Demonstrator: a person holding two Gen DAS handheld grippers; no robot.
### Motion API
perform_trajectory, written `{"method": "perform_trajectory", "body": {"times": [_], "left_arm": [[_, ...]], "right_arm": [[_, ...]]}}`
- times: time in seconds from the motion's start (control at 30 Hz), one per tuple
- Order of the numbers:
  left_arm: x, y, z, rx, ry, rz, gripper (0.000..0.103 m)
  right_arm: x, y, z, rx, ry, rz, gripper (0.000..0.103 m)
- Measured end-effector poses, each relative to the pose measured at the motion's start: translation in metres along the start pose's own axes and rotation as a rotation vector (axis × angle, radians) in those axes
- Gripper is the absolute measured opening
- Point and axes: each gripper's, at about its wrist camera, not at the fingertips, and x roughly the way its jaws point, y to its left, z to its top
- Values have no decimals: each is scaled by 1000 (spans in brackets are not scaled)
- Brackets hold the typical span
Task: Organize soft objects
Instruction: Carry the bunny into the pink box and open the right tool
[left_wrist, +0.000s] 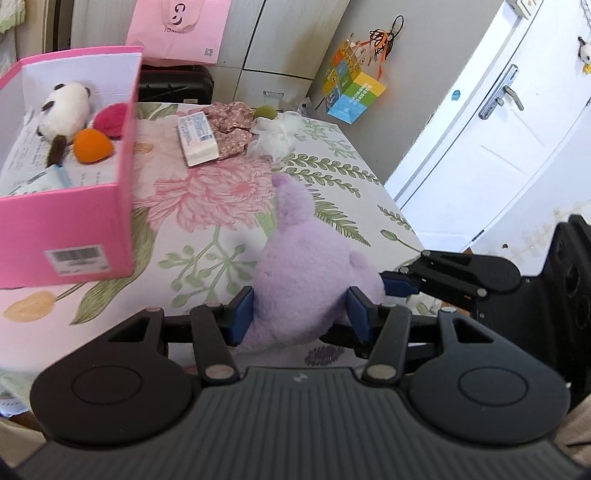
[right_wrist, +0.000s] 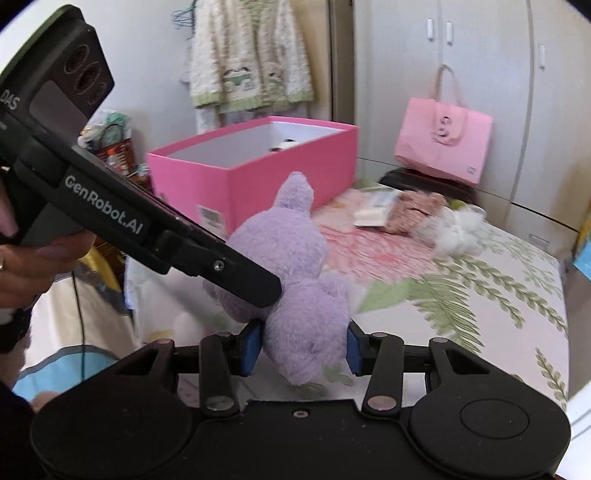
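Item: purple plush toy (left_wrist: 306, 269), lower centre of both views, above the floral bedspread (left_wrist: 207, 206).

Grip: left gripper (left_wrist: 301, 314) pinches one end, blue pads sunk into the pile. Right gripper (right_wrist: 301, 349) pinches the other end likewise.

Destination, as judged: pink box (left_wrist: 70, 218), upper left in the left view, already holding a panda plush (left_wrist: 66, 110) and an orange ball (left_wrist: 92, 146).

Risks: soft pile may slide from the pads; the two holds could pull against each other; the toy may catch the box rim.

Pose: both tools angled downward, converging — hand (right_wrist: 26, 266) at mid-left of the right view.
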Motion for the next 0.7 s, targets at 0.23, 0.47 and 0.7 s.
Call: {"method": "perform_trajectory", "body": {"times": [0.23,0.47,0.7], "left_arm": [[-44,25,-1,-59,10,20,53],[-82,60,-11,-141,-10,13,53],[-113,84,7,-142,-99,62,53]], "right_arm": [[-3,26,32,-20,15,112,51],[2,65,62,-125,28,180,51],[17,83,102,-148,-10,218,51]]}}
